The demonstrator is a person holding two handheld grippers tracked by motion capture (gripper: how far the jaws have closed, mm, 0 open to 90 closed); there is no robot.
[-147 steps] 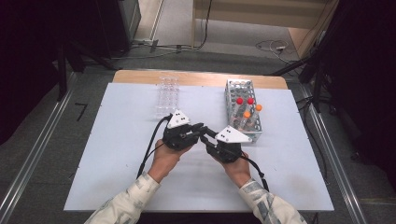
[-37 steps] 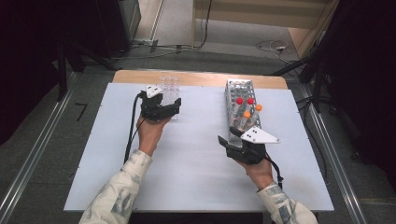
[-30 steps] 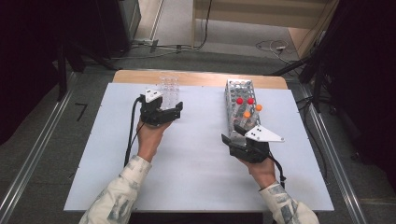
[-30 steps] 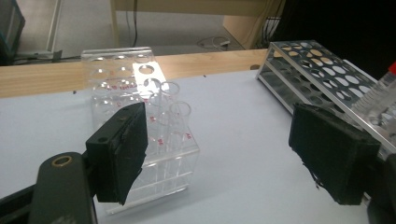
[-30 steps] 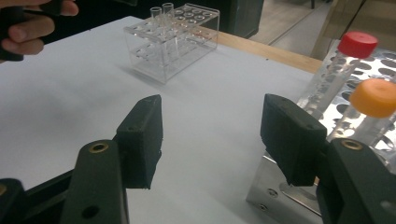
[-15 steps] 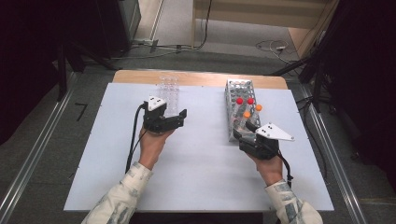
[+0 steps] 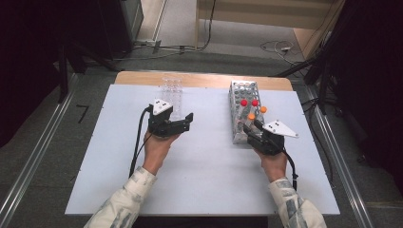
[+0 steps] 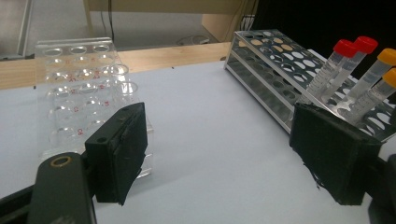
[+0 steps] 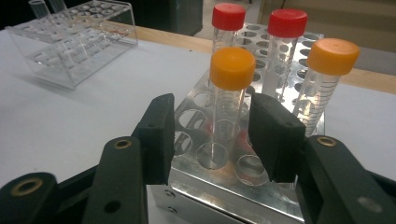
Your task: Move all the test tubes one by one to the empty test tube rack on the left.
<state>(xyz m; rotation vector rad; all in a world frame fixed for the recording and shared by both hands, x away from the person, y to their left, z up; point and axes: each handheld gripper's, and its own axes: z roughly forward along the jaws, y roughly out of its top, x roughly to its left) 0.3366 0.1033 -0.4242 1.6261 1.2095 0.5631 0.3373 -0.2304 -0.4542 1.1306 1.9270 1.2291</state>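
The right gripper (image 9: pixel 212 135) straddles the nearest orange-capped tube (image 9: pixel 229 100), its jaws just closing in with a gap left either side: the grasp looks to be the step in hand. Next it likely needs to pinch the smooth clear cylinder squarely, then lift straight up. That tube stands in the perforated metal rack (image 7: pixel 239 134), at about three o'clock on the table (image 7: pixel 199 180). The left gripper (image 7: pixel 186 122) hovers spread and empty just at six o'clock of the clear acrylic rack (image 7: pixel 172 91).
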